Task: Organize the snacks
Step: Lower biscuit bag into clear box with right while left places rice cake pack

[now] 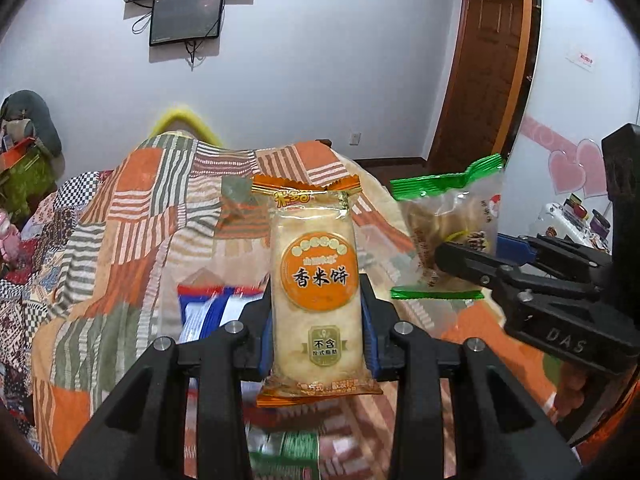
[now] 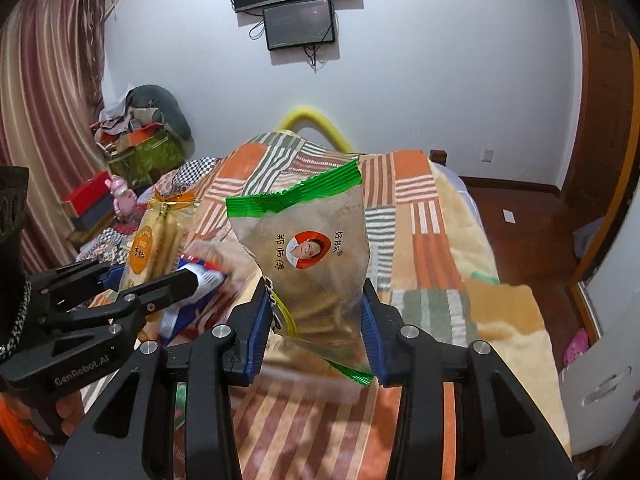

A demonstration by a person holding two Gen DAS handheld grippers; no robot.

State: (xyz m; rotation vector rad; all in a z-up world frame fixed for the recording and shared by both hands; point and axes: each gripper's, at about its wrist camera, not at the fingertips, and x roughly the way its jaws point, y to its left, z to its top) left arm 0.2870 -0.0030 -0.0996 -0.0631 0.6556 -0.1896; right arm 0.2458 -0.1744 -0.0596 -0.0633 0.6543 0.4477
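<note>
My left gripper (image 1: 318, 320) is shut on an orange rice cracker packet (image 1: 314, 280) and holds it upright above the bed. My right gripper (image 2: 316, 316) is shut on a clear snack bag with green ends (image 2: 308, 256), also lifted. In the left wrist view the green-ended bag (image 1: 448, 232) hangs in the right gripper (image 1: 472, 260) to the right. In the right wrist view the orange packet (image 2: 150, 248) sits in the left gripper (image 2: 132, 280) at the left. A blue and white snack packet (image 1: 208, 312) lies blurred on the bed below, and it shows in the right wrist view (image 2: 192, 300).
A patchwork quilt (image 1: 132, 232) covers the bed (image 2: 440, 240). A green and white packet (image 1: 292, 452) lies low beneath the left gripper. Cluttered boxes (image 2: 136, 152) stand at the far left by the curtain. A wooden door (image 1: 480, 72) and wood floor (image 2: 532, 224) are at the right.
</note>
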